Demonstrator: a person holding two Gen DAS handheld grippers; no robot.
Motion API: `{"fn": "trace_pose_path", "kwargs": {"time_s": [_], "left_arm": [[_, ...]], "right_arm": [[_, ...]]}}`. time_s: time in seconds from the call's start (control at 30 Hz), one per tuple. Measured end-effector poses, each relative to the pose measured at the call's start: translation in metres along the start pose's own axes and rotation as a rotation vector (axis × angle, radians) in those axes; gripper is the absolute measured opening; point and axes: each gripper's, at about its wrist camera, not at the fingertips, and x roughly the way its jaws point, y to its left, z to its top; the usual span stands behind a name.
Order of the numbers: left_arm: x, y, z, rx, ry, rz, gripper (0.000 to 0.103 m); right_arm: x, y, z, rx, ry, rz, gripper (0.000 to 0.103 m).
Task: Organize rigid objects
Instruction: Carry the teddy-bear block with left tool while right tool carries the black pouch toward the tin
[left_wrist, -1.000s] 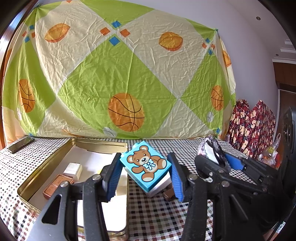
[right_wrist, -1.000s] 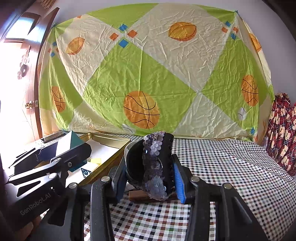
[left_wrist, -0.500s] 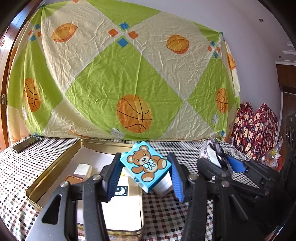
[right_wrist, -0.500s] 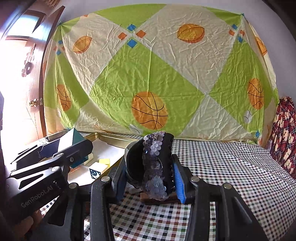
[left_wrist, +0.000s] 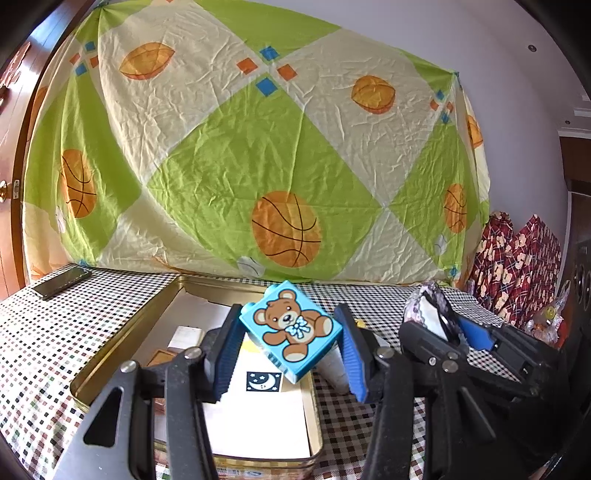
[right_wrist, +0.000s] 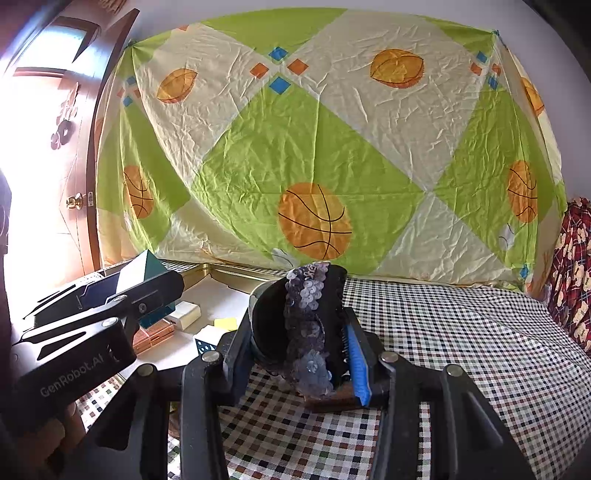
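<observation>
The left gripper (left_wrist: 291, 354) is clamping one blue teddy-bear block (left_wrist: 291, 330) between its blue pads, tilted on a corner and hanging over the near right part of the one gold tin tray (left_wrist: 122, 358). The right gripper (right_wrist: 303, 350) is pinching one black sequinned hair clip (right_wrist: 314, 325) with its jaws drawn in narrow around it, just beside the tray's right edge.

Inside the tray, four loose pieces are showing in the right wrist view: one white block (right_wrist: 183, 314), one copper-coloured block (right_wrist: 153, 334), one yellow piece (right_wrist: 226, 323) and one cube with a dark starred face (right_wrist: 207, 339). The left wrist view is also showing one moon-and-stars square (left_wrist: 263, 381) lying on the tray's pale floor.

One brown wooden piece (right_wrist: 332, 400) is lying on the checked tablecloth (right_wrist: 461, 332) under the right gripper. One dark phone (left_wrist: 61, 282) is sitting near the table's far left corner. One basketball-print sheet (left_wrist: 258, 147) is hanging behind the table.
</observation>
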Motion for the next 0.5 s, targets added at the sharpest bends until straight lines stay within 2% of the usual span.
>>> {"fn": "trace_pose_path", "kwargs": {"time_s": [0.5], "left_arm": [[-0.003,0.026,0.004,-0.031,-0.005,0.029,0.049]], "right_arm": [[0.009,0.022,0.002,-0.025,0.009,0.028,0.047]]}}
